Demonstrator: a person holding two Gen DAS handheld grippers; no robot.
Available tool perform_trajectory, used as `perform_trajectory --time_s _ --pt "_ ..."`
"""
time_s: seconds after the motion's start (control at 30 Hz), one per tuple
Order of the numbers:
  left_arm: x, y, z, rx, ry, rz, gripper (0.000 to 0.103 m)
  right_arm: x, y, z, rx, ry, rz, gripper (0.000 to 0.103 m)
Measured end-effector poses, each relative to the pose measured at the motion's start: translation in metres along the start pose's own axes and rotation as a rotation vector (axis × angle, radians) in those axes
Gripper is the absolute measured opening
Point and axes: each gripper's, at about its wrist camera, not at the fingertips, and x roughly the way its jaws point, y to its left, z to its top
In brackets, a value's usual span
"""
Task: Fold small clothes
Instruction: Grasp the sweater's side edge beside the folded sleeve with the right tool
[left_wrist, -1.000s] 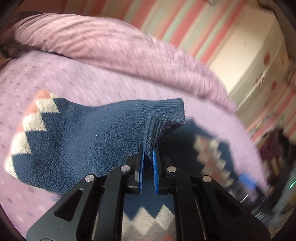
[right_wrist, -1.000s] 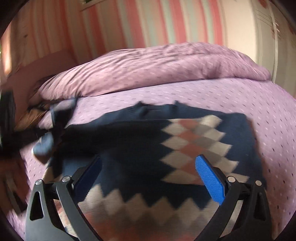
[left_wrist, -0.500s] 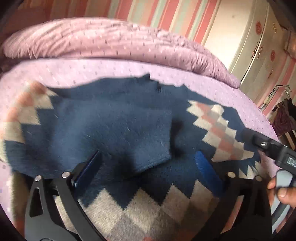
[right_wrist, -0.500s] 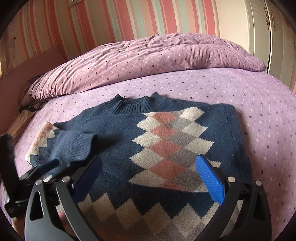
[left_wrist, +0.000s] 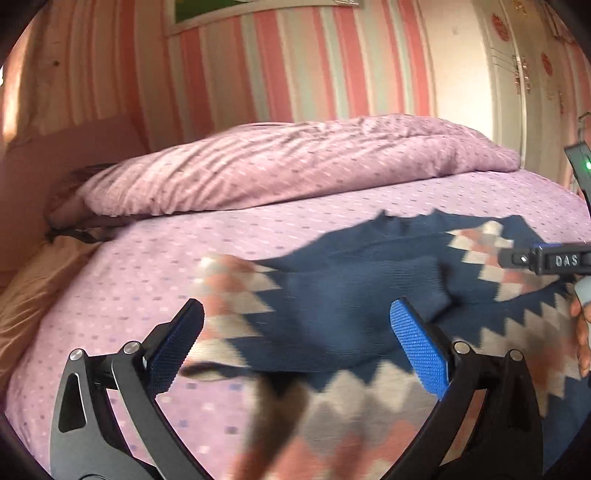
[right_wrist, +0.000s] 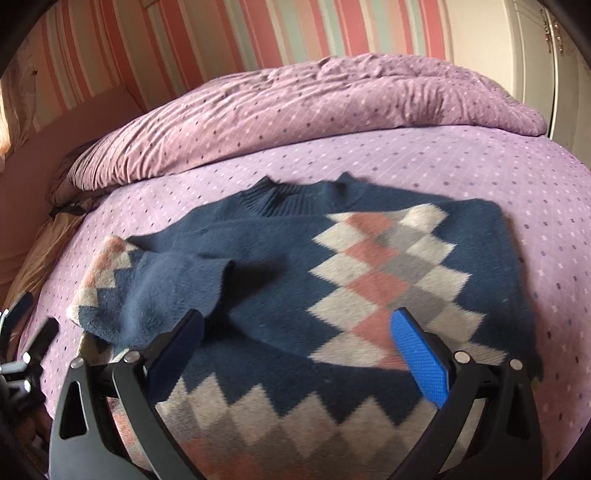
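Left wrist view is smeared along its near edge, where a dark brown blur crosses the hem of the navy knitted sweater with pink, grey and cream diamonds (left_wrist: 343, 295); what that blur is cannot be told. At the right edge of the same view, part of a black device and the tips of a hand are cut off by the frame.

Left gripper (left_wrist: 297, 345) has its blue-padded fingers (left_wrist: 419, 350) spread wide and grips nothing; they hang over the sweater's left sleeve. Right gripper (right_wrist: 297, 347) also has its fingers (right_wrist: 421, 362) wide apart with nothing between them, hovering over the sweater's lower front.

Seen from the right wrist, the sweater (right_wrist: 332, 295) lies flat, front up, on the purple dotted bed sheet (right_wrist: 480, 166), collar to the far side. Its left sleeve (right_wrist: 155, 288) is folded in across the body, the cuff resting on the chest. The right sleeve is not visible.

A rumpled purple duvet (right_wrist: 295, 110) is heaped at the far end of the bed, before a pink striped wall (right_wrist: 184, 48).
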Motion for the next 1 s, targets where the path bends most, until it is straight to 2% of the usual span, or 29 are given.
perform_trajectory --time_s 0.27,0.33,0.4,0.53,0.6,0.63,0.67,0.7,0.8,0.87,1.0 --pt "0.005 0.055 -0.006 -0.082 -0.002 0.078 0.100 0.029 0.045 -0.010 -0.009 0.070 0.054 0.101" --pt "0.007 0.068 -0.009 -0.104 0.004 0.091 0.100 0.037 0.055 -0.013 -0.006 0.089 0.065 0.096" --pt "0.008 0.075 -0.012 -0.111 0.006 0.096 0.100 0.046 0.067 -0.017 -0.009 0.108 0.079 0.085" --pt "0.008 0.087 -0.017 -0.121 0.007 0.107 0.100 0.062 0.078 -0.024 0.000 0.134 0.080 0.077" --pt "0.009 0.089 -0.019 -0.120 0.009 0.109 0.100 0.069 0.081 -0.026 0.018 0.144 0.087 0.066" --pt "0.009 0.090 -0.020 -0.120 0.010 0.111 0.100 0.072 0.083 -0.027 0.027 0.146 0.087 0.064" --pt "0.010 0.092 -0.021 -0.122 0.011 0.111 0.100 0.074 0.083 -0.027 0.031 0.147 0.083 0.056" --pt "0.010 0.092 -0.021 -0.123 0.013 0.111 0.100 0.075 0.084 -0.026 0.036 0.145 0.082 0.041" --pt "0.011 0.094 -0.022 -0.133 0.017 0.111 0.100 0.079 0.086 -0.024 0.043 0.143 0.101 0.016" --pt "0.012 0.095 -0.022 -0.137 0.017 0.113 0.100 0.077 0.089 -0.021 0.023 0.128 0.098 0.011" --pt "0.017 0.097 -0.021 -0.148 0.023 0.117 0.100 0.058 0.091 -0.009 -0.005 0.054 0.085 0.009"
